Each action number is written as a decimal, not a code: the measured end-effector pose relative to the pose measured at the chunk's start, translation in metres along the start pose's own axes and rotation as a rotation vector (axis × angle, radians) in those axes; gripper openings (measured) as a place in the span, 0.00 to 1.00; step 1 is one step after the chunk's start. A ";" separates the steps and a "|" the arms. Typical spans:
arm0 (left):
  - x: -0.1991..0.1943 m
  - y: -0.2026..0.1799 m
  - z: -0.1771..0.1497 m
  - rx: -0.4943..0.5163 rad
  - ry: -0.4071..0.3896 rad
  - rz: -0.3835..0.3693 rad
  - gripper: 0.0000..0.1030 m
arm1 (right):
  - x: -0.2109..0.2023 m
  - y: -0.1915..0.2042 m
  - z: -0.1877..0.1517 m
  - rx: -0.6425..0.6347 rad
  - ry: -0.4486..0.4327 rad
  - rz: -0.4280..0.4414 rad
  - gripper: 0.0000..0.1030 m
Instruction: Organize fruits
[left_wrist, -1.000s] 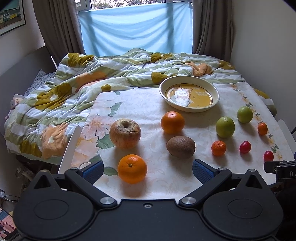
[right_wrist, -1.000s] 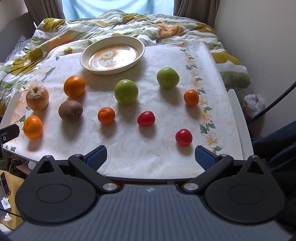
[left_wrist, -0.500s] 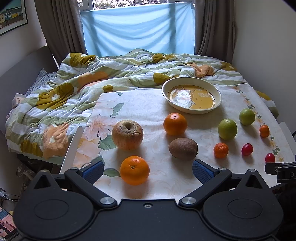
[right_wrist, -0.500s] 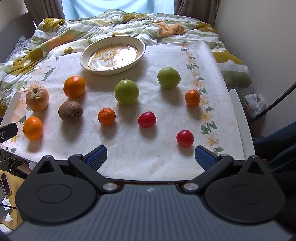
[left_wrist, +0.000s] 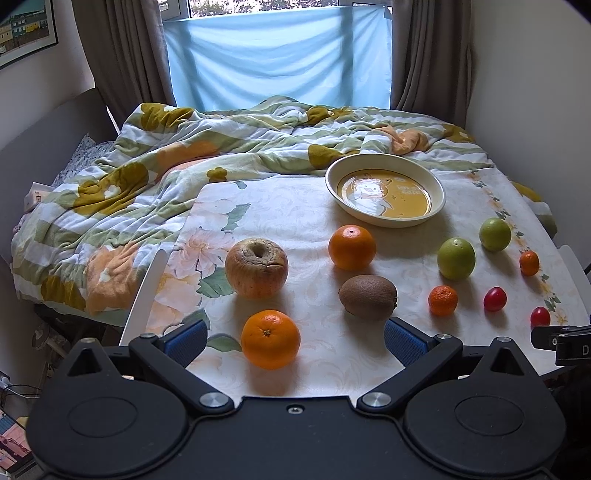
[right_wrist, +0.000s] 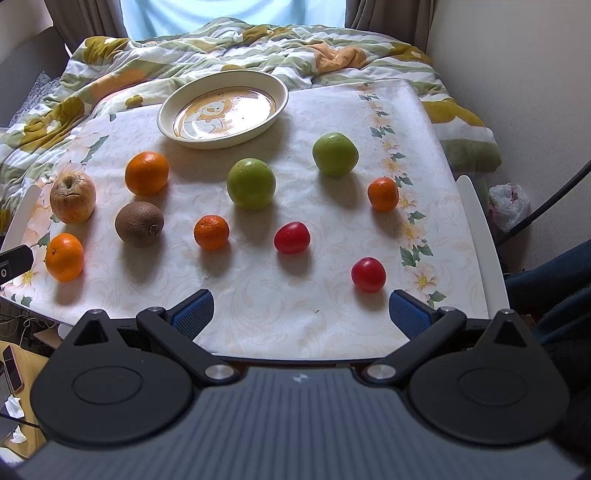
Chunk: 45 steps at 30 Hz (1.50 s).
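Fruit lies spread on a floral tablecloth (left_wrist: 295, 221). An empty cream-and-yellow bowl (left_wrist: 437, 184) (right_wrist: 280, 88) stands at the back. In front of it are a wrinkled apple (left_wrist: 256, 267), two oranges (left_wrist: 352, 246) (left_wrist: 270, 339), a kiwi (left_wrist: 368, 296), two green fruits (right_wrist: 251, 183) (right_wrist: 335, 153), two small mandarins (right_wrist: 211, 232) (right_wrist: 383, 193) and two red tomatoes (right_wrist: 291, 237) (right_wrist: 368, 274). My left gripper (left_wrist: 295, 338) is open at the near left edge, the near orange between its fingers' line. My right gripper (right_wrist: 301, 312) is open at the near edge, beside the nearer tomato.
A rumpled flowered quilt (left_wrist: 147, 177) covers the bed behind and left of the table. A wall (right_wrist: 517, 74) runs close along the right side. A white plastic bag (right_wrist: 508, 205) lies on the floor at right. A phone (right_wrist: 13, 369) rests on a low surface at lower left.
The left gripper has tilted up and drawn back slightly, so the fruit sits lower in its view. The right gripper has shifted a little; both stay open and no fruit has moved.
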<state>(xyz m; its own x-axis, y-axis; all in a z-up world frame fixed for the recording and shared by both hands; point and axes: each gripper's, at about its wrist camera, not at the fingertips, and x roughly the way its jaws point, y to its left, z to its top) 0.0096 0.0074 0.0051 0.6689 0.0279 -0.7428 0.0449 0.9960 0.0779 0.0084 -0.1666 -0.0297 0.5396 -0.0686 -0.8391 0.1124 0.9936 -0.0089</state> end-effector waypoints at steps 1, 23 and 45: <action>0.000 0.001 0.000 -0.002 0.000 0.001 1.00 | 0.000 0.000 0.000 0.000 0.000 0.000 1.00; -0.006 0.005 -0.002 -0.018 -0.014 0.013 1.00 | -0.002 -0.001 -0.001 0.005 -0.002 -0.001 1.00; 0.042 0.022 -0.014 -0.001 0.019 0.046 1.00 | 0.019 0.020 0.001 -0.021 -0.007 0.009 1.00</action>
<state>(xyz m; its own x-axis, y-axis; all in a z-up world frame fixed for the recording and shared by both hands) 0.0280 0.0314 -0.0339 0.6561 0.0751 -0.7509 0.0138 0.9937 0.1114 0.0217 -0.1482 -0.0449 0.5461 -0.0606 -0.8355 0.0905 0.9958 -0.0130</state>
